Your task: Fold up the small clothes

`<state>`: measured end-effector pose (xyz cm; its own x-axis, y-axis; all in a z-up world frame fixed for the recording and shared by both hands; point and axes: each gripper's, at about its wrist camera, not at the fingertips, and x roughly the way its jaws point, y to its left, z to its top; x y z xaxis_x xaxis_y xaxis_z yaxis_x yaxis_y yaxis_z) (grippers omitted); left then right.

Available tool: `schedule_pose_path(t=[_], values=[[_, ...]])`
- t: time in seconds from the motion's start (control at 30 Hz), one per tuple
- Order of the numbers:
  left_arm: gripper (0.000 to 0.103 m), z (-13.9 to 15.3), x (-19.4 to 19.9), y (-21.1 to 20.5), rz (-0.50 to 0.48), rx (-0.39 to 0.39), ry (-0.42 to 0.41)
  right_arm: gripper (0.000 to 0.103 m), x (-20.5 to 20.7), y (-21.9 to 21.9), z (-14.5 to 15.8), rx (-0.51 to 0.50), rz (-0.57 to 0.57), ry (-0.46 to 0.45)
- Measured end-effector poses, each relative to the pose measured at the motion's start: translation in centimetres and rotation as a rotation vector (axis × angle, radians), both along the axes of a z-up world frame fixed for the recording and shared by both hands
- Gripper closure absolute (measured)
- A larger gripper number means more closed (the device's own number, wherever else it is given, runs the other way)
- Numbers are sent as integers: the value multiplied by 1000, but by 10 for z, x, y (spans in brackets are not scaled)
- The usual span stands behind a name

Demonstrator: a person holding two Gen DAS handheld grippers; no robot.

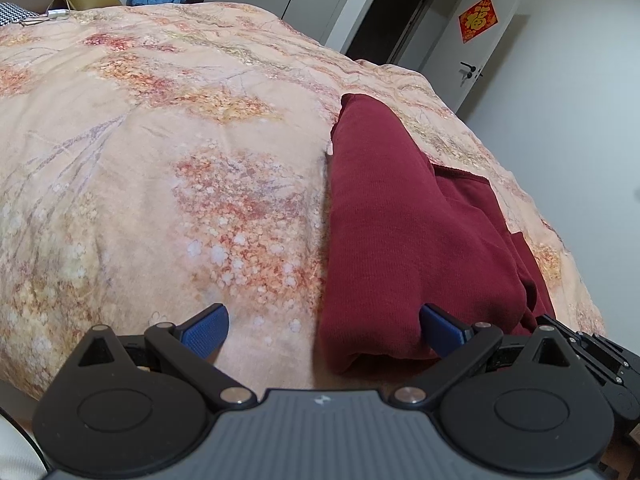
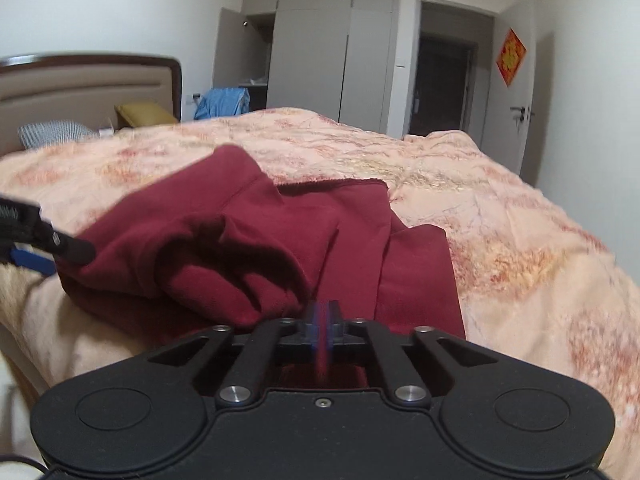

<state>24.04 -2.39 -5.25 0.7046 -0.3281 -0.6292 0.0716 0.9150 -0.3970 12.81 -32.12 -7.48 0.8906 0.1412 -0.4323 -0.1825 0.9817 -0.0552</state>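
While the left gripper (image 1: 324, 330) stands with its blue pads wide apart over the near edge of the dark red knit garment (image 1: 400, 220), the right gripper (image 2: 322, 320) pinches a fold of it between nearly closed pads. The garment lies partly folded on the peach floral bedspread (image 1: 140, 140). Beyond, a red diamond paper (image 1: 478, 19) with a gold "福" hangs on the white door (image 1: 486, 54).

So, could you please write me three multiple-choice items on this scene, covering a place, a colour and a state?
1. Where does the garment lie?
A on the floor
B on the floral bedspread
C in the wardrobe

2. What colour is the garment?
A dark red
B green
C white

3. How do the left gripper fingers stand?
A clamped shut
B wide apart
C out of view

Answers: 1 B, bedspread surrounds it; 2 A, dark red in both views; 3 B, blue pads far apart.
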Motion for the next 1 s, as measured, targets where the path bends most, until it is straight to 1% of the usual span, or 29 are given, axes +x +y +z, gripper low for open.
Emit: schedule_pose_path(t=[0.03, 0.07, 0.1, 0.13, 0.17, 0.2, 0.23, 0.27, 0.3, 0.37, 0.4, 0.47, 0.53, 0.6, 0.67, 0.73, 0.87, 0.9, 0.93, 1.0], values=[[0, 0, 0, 0, 0, 1, -1, 80, -1, -3, 2, 22, -8, -5], [0, 0, 0, 0, 1, 2, -1, 77, -1, -5, 5, 48, -12, -9], [0, 0, 0, -1, 1, 3, -1, 67, -1, -8, 7, 77, -16, -12], [0, -1, 0, -1, 1, 4, -1, 55, 1, -10, 9, 113, -21, -12], [0, -1, 0, -1, 1, 5, -1, 49, 4, -13, 11, 157, -25, -8], [0, -1, 0, -1, 1, 6, -2, 40, 8, -17, 13, 214, -27, 0], [0, -1, 0, -1, 1, 6, -1, 34, 13, -20, 14, 282, -25, 11], [0, -1, 0, -1, 1, 6, -1, 30, 20, -23, 15, 354, -23, 27], [0, -1, 0, -1, 1, 6, -2, 24, 27, -26, 14, 423, -22, 44], [0, -1, 0, -1, 1, 6, -1, 23, 42, -27, 13, 520, -23, 76], [0, -1, 0, -1, 1, 6, -1, 23, 48, -26, 12, 538, -27, 87], [0, -1, 0, -1, 1, 6, -1, 24, 59, -18, 8, 521, -40, 115], [0, -1, 1, -1, 1, 5, 1, 32, 67, -11, 2, 503, -76, 155], [0, -1, 1, -1, 0, 7, 3, 35, 67, -10, -5, 529, -96, 166], [0, -2, 0, -2, 0, 8, 0, 43, 64, -9, -7, 546, -114, 157], [0, -3, 0, -2, 0, 11, -5, 60, 61, -7, -8, 549, -118, 152], [0, -2, 0, -4, 0, 28, -5, 75, 62, -1, -8, 515, -114, 124], [0, -2, 0, -4, 1, 30, -1, 83, 62, -2, -7, 524, -114, 114], [0, -1, 1, -5, 2, 32, 4, 87, 62, -4, -7, 537, -110, 101], [0, 1, 3, -6, 7, 35, 16, 89, 62, -5, -3, 536, -106, 72]])
